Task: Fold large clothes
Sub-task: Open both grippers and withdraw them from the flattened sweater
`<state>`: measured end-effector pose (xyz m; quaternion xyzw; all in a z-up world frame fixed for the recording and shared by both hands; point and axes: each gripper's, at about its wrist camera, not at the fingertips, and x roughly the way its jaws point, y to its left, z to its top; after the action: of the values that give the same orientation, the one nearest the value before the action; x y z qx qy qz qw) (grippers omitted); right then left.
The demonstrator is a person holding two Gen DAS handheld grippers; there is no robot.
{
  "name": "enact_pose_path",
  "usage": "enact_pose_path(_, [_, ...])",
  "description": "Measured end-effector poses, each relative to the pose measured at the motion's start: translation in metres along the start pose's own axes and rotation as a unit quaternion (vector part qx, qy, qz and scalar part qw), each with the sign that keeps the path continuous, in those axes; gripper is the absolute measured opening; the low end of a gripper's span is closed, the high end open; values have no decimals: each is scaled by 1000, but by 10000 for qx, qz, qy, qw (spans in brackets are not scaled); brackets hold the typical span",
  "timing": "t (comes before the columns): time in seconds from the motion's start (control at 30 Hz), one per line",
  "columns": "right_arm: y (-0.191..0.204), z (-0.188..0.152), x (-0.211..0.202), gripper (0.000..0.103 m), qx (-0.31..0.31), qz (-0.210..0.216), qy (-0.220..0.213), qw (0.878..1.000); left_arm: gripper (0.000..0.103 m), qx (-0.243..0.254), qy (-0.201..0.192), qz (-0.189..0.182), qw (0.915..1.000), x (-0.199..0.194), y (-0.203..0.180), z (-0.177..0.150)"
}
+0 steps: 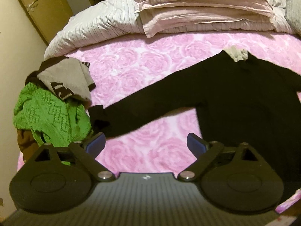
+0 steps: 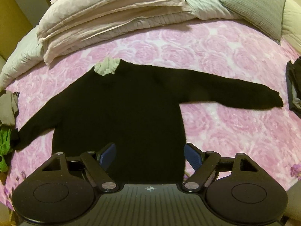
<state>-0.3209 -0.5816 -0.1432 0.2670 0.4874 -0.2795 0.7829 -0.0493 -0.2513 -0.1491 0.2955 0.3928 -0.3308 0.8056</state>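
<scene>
— What are your jaws doing?

— Both pairs stand wide apart with nothing between them. My left gripper hangs over the pink rose-patterned bedspread, just below the cuff end of one sleeve. My right gripper hangs over the lower hem of the black sweater; its blue pads frame the hem's right-hand part without touching it, as far as I can tell.

— And the sweater itself?

— It lies flat on the bed, body toward me, both sleeves stretched out to the sides. A pale, crumpled bit of cloth sits at the neckline on the far edge.

— What lies past it?

— On my left, touching the sleeve's cuff, there is a heap of clothes: a green knit below and a grey garment with dark trim on top. At the far right edge of the bed lies a dark pile, close to the other cuff but apart from it. Behind everything are folded pale pink bedding, a striped duvet and a grey cushion. A wooden door stands at the far left.
</scene>
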Motion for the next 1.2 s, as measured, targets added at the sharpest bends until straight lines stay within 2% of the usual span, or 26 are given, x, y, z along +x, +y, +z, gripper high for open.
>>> enact_pose_path(0.4, [5, -18, -5, 77, -118, 2, 263, 9996, 93, -120, 290, -366, 9988, -14, -36, 3])
enact_pose_path(0.8, [14, -27, 4, 77, -300, 193, 375, 9987, 93, -136, 375, -258, 9989, -24, -46, -4])
enact_pose_path(1.2, [29, -38, 17, 77, -603, 271, 489, 9966, 94, -262, 409, -116, 9988, -30, -31, -24])
